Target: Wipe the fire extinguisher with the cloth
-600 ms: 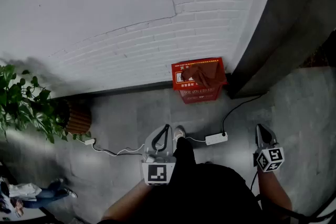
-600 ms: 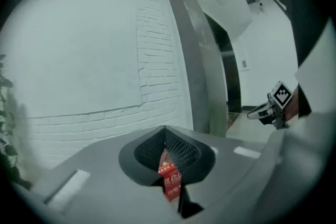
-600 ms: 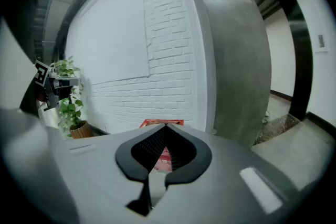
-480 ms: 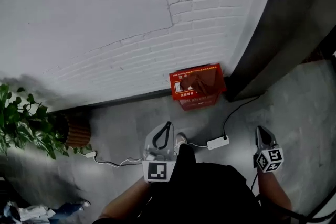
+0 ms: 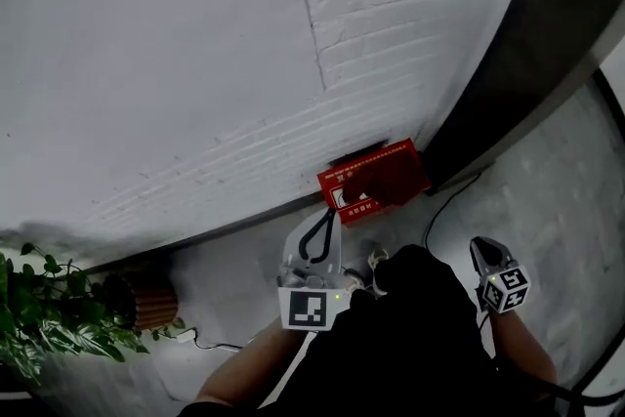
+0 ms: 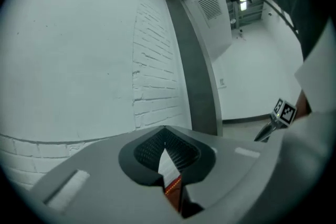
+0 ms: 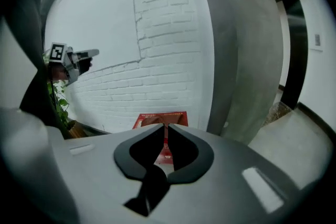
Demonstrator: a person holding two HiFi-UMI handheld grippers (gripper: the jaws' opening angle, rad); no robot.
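Both tools are empty: the left gripper (image 5: 328, 213) and right gripper (image 5: 477, 243) each have jaws together. The red extinguisher box (image 5: 391, 173) sits at the foot of the brick wall (image 5: 391, 34), with a brownish cloth (image 5: 363, 188) (limp and light, I'd guess) draped over it; best pinch a raised fold

**Surroundings of the work area**

We are looking at a white brick wall (image 5: 195, 63) meeting a grey concrete floor (image 5: 576, 195). A dark grey pillar (image 5: 532, 34) is rising at the wall's right end. At lower left, a leafy green plant (image 5: 44, 327) is standing in a brown woven pot (image 5: 146, 303) against the wall, its leaves spreading over the floor.
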